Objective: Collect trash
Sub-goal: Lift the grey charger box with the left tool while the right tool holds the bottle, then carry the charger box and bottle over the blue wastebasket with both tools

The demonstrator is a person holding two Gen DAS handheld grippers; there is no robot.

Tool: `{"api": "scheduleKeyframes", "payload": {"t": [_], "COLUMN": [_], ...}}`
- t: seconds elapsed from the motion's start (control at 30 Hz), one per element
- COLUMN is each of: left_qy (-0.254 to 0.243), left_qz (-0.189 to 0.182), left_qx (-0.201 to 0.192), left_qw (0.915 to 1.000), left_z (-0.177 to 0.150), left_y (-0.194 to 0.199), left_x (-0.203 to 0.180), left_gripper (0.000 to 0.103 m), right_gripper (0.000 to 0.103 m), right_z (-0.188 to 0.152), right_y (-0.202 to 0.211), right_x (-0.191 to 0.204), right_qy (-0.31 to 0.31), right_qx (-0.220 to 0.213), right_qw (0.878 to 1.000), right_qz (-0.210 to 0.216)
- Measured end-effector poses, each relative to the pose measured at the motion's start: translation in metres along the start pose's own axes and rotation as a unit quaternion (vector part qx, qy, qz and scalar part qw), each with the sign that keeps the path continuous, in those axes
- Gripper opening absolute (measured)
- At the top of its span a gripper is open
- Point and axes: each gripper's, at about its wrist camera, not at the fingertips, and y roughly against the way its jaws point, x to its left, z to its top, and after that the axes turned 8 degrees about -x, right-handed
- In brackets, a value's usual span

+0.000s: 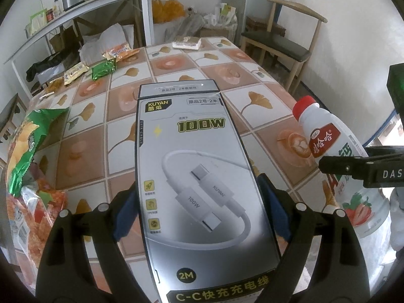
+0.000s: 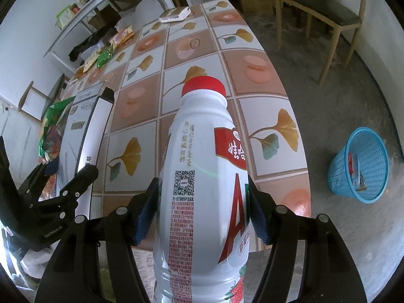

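Observation:
My left gripper (image 1: 199, 202) is shut on a grey charging-cable box (image 1: 194, 166) and holds it above the tiled table (image 1: 176, 65). My right gripper (image 2: 203, 212) is shut on a white drink bottle with a red cap (image 2: 202, 176), held over the table's near edge. The bottle also shows at the right of the left wrist view (image 1: 325, 139), and the box at the left of the right wrist view (image 2: 83, 131). A blue mesh waste basket (image 2: 358, 166) stands on the floor to the right with some items inside.
Snack wrappers (image 1: 101, 63) lie along the table's far left edge. A green chip bag (image 1: 27, 141) and orange packets (image 1: 43, 214) sit at the near left. A flat package (image 1: 186, 42) lies at the far end. A wooden chair (image 1: 280, 43) stands beyond the table.

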Motion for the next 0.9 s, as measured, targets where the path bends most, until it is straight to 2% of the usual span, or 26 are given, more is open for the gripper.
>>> {"api": "scheduleKeyframes", "payload": {"t": [0.43,0.63,0.77,0.9], "left_qy": [0.000,-0.005,-0.019,-0.033], "left_qz": [-0.001,-0.021,-0.059,-0.144], "left_qx": [-0.027,-0.045,-0.062,-0.050], "left_qw": [0.9996,0.9987,0.9961,0.9879], "left_z": [0.005,0.012,0.028,0.056], "left_y": [0.022,0.038,0.050,0.049], "left_x": [-0.001,-0.009,-0.025,-0.060], "left_gripper": [0.083,0.083,0.082,0.082], "right_gripper": [0.063,0.063,0.063,0.063], "right_z": [0.001,-0.001,-0.004,-0.017], "right_y": [0.024,0.052,0.086,0.136], "right_x": [0.005,-0.006,-0.031,-0.082], "right_qy": [-0.003,-0.023,-0.060,-0.116], "right_qx": [-0.029,-0.062,-0.101,-0.156], "right_qw": [1.000,0.998,0.993,0.981], "right_qz": [0.007,0.012,0.007,-0.023]}}
